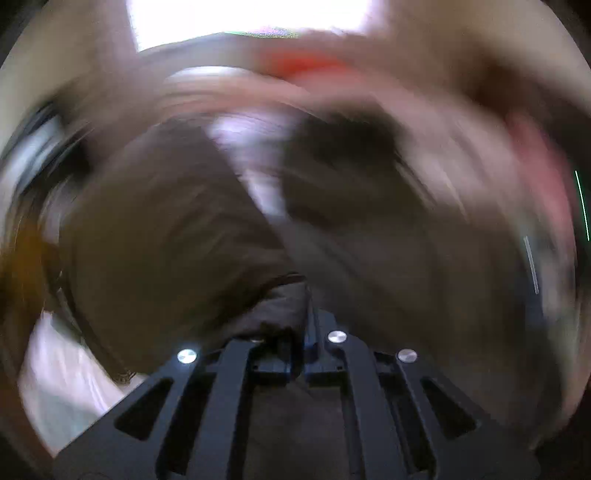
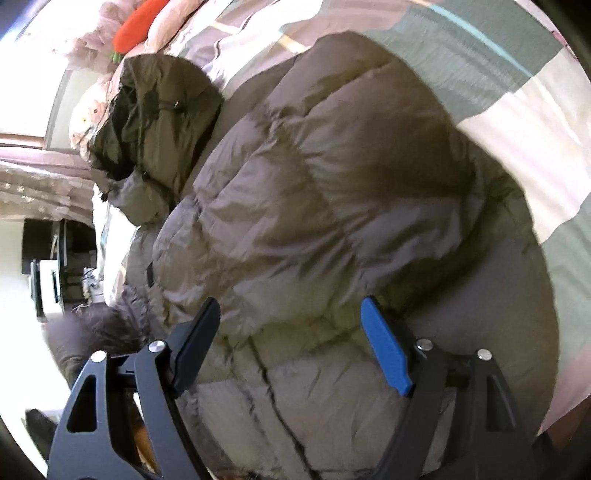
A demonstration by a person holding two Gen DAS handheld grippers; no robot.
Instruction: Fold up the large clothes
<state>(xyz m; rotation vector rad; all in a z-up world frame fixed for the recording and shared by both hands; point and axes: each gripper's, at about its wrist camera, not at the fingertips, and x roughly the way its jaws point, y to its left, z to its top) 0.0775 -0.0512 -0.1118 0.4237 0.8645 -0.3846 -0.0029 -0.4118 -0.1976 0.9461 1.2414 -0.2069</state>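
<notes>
A large brown-grey quilted down jacket (image 2: pixel 314 206) lies on a bed, its dark olive hood (image 2: pixel 155 110) toward the pillows. My right gripper (image 2: pixel 291 321) is open, its black and blue fingers (image 2: pixel 384 350) spread just above the jacket's lower part, holding nothing. The left wrist view is heavily motion-blurred. There my left gripper (image 1: pixel 301 317) is shut on a fold of the jacket's brown fabric (image 1: pixel 280 302), with the rest of the jacket (image 1: pixel 166 229) smeared ahead of it.
The bed cover (image 2: pixel 517 110) is pink, white and grey-green checked. Pink pillows and an orange carrot-shaped plush (image 2: pixel 136 22) lie at the bed's head. A curtain (image 2: pixel 40 192) and dark furniture (image 2: pixel 48 258) stand beside the bed on the left.
</notes>
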